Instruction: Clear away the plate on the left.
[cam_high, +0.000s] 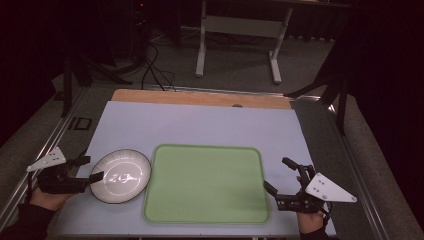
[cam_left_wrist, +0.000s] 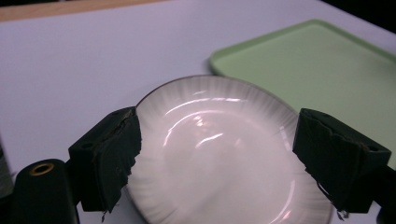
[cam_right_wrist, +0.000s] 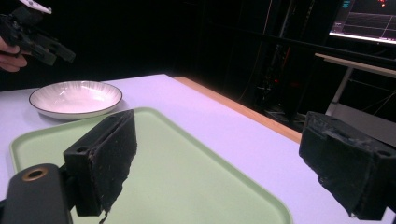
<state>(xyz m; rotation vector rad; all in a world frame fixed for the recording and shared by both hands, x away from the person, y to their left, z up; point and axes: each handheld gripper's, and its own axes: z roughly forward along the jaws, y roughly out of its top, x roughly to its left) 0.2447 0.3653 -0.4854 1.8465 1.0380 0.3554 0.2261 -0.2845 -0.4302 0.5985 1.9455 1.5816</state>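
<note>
Left gripper (cam_high: 90, 169) hovering at plate (cam_high: 121, 176) rim, jaws spread wide, gripping nothing. Right gripper (cam_high: 281, 176) idling beside tray (cam_high: 207, 182), jaws wide, empty. Pinching rim squarely likely helping.

A dim room with dark walls. Beyond the bench's far edge, a white desk frame (cam_high: 239, 37) stands on grey floor (cam_high: 235, 75) beside black cables (cam_high: 152, 70).
</note>
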